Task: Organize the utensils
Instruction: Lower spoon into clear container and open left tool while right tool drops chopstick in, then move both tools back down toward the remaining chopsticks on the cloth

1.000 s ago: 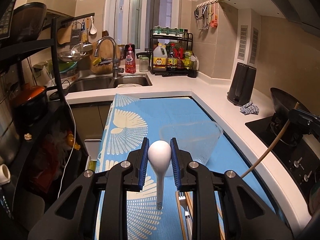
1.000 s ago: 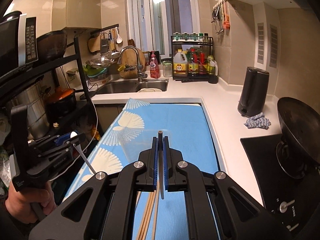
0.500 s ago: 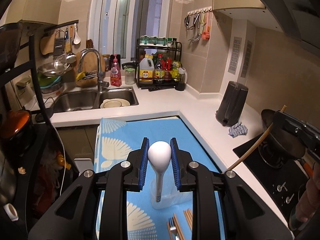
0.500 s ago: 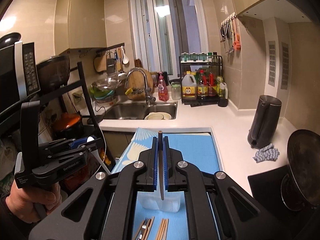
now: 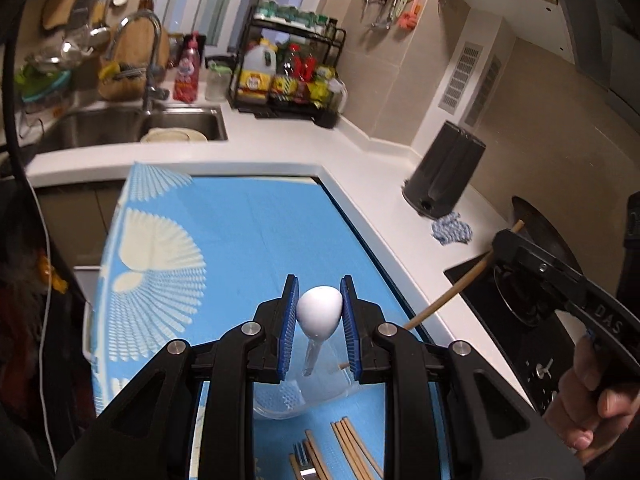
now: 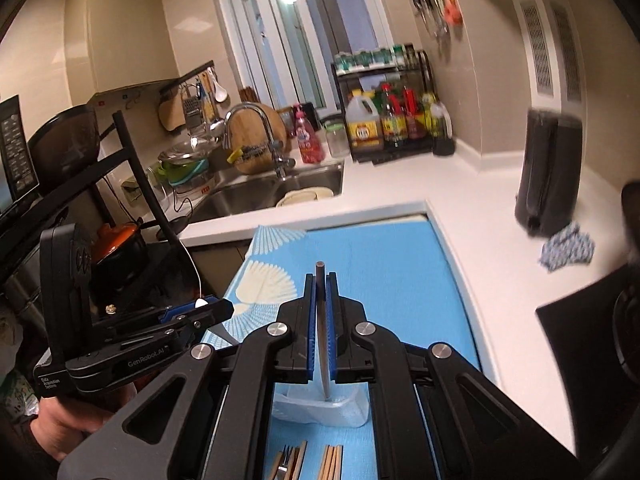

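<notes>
Home kitchen: sink (image 5: 132,126), faucet (image 6: 256,132), condiment rack (image 5: 288,76), stovetop (image 5: 532,320).

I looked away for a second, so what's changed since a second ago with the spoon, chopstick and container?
Both grippers lifted and now hang over the clear container. The left gripper stays clamped on the white spoon, the right gripper on its chopstick. Nothing was released; the loose chopsticks and fork lie unmoved.

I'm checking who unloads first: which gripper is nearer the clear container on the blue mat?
Hard to call. The left gripper holds a white spoon directly above the clear container; the right gripper holds a chopstick right over it too.
</notes>
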A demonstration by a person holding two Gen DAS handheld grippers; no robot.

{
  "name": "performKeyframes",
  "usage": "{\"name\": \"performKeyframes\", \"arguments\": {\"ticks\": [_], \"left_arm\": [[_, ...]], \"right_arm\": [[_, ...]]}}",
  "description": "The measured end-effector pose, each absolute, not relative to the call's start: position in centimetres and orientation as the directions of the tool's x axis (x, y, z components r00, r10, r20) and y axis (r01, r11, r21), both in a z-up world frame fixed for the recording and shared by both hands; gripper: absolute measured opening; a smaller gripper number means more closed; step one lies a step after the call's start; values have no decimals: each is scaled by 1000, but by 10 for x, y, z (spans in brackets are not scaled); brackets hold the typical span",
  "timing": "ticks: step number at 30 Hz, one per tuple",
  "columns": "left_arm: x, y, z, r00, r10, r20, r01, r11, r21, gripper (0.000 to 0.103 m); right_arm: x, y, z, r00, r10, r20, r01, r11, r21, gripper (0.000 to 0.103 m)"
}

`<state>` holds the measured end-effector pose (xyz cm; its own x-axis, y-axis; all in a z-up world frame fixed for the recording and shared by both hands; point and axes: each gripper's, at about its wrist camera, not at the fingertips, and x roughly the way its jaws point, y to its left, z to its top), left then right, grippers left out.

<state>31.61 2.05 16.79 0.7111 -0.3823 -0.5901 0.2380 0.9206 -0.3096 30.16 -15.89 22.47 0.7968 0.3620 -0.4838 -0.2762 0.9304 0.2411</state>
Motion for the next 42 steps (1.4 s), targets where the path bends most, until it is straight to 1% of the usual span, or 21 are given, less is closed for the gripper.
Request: {"name": "performKeyframes", "arguments": {"ticks": [3,7,8,9,10,11,13,15,16,19,21,24,27,34,42], "left_arm": [[317,21,150,691,-404,-600,249,912,-326,22],[316,21,132,670,-414,-617,258,908,-329,22],[316,21,130,671,-407,-620,255,911,-323,23],[316,22,129,679,-393,-620,246,917,-313,26],[313,24,130,690,-373,-621,234,926,-297,39],[311,25,132,701,-357,-617,226,932,-282,47],[302,28,137,733,-309,-607,200,950,-242,50],[290,27,144,758,-278,-591,188,959,-210,55],[284,26,146,768,-262,-585,180,964,-195,58],[268,22,154,787,-230,-573,166,973,-162,59],[259,20,158,794,-219,-566,163,975,-149,62],[238,18,163,806,-221,-549,162,975,-154,64],[218,16,166,818,-219,-533,157,975,-159,64],[179,10,161,822,-234,-520,160,970,-183,65],[144,13,134,816,-232,-530,147,969,-197,65]], "right_arm": [[305,-162,201,778,365,-512,-261,928,265,5],[303,-162,179,761,358,-541,-252,931,263,6],[302,-163,175,758,356,-547,-249,933,262,9],[300,-163,172,753,353,-555,-245,934,260,9],[299,-163,169,748,349,-565,-242,935,258,9],[296,-163,167,749,339,-569,-235,939,251,11],[287,-165,166,762,317,-564,-226,947,227,13],[277,-168,167,772,299,-561,-220,954,205,23],[273,-170,168,774,295,-560,-218,955,201,25],[258,-175,173,787,283,-549,-212,959,189,25],[246,-177,178,796,282,-536,-217,959,182,25],[224,-178,183,816,267,-513,-222,964,148,29],[202,-179,183,833,254,-492,-223,967,122,30],[157,-186,163,845,256,-469,-221,967,130,30],[120,-188,125,842,251,-477,-208,968,143,30]]}}
